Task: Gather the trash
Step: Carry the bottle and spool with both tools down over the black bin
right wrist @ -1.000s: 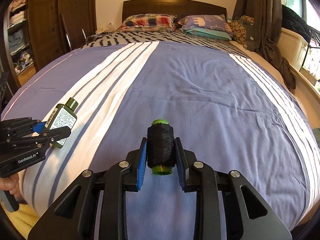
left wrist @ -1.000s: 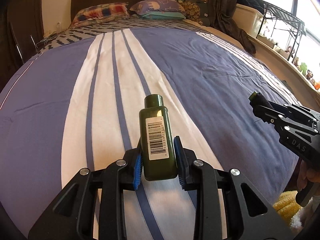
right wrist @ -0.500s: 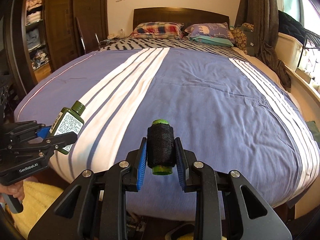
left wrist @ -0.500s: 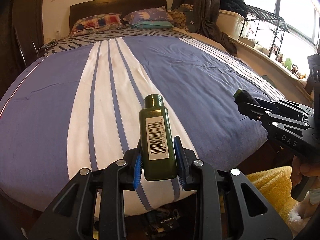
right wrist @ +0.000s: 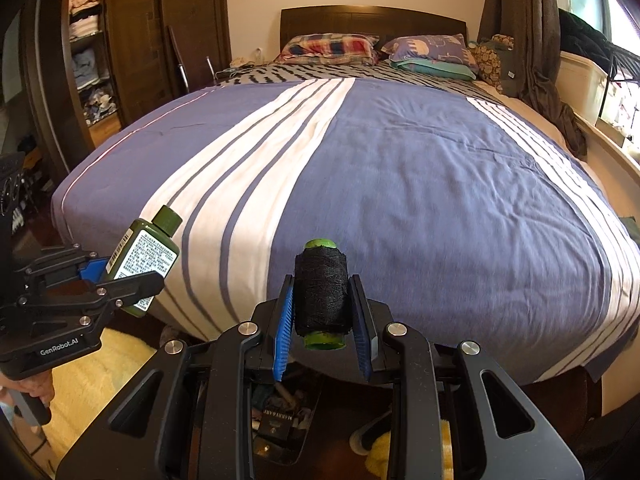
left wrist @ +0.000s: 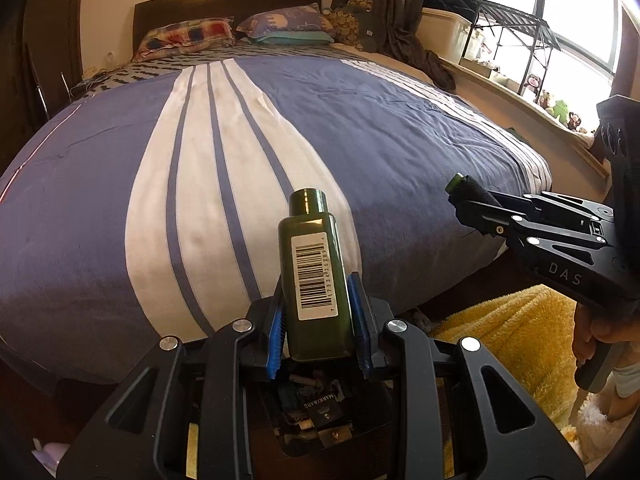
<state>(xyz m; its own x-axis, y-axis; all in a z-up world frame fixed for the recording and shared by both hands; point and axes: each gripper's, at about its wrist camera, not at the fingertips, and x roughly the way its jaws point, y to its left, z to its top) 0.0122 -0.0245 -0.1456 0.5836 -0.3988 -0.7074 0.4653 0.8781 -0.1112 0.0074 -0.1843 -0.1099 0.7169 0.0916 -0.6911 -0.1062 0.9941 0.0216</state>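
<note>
bed [left wrist: 360, 128] lies ahead of me, both tools off its foot edge | trash bin [left wrist: 320, 412] sits on the floor directly below both loads | left hand-held gripper [left wrist: 318, 312] clamps the green bottle [left wrist: 314, 272], long axis pointing forward | right hand-held gripper [right wrist: 322, 308] pinches the black thread spool [right wrist: 320, 288] (left looks nearer the bin mouth, I judge)

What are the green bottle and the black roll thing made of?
The green bottle looks like smooth, glossy plastic: its cap shines and a paper barcode label sticks on. The black spool looks like fuzzy wound thread on a green core, probably plastic.
</note>
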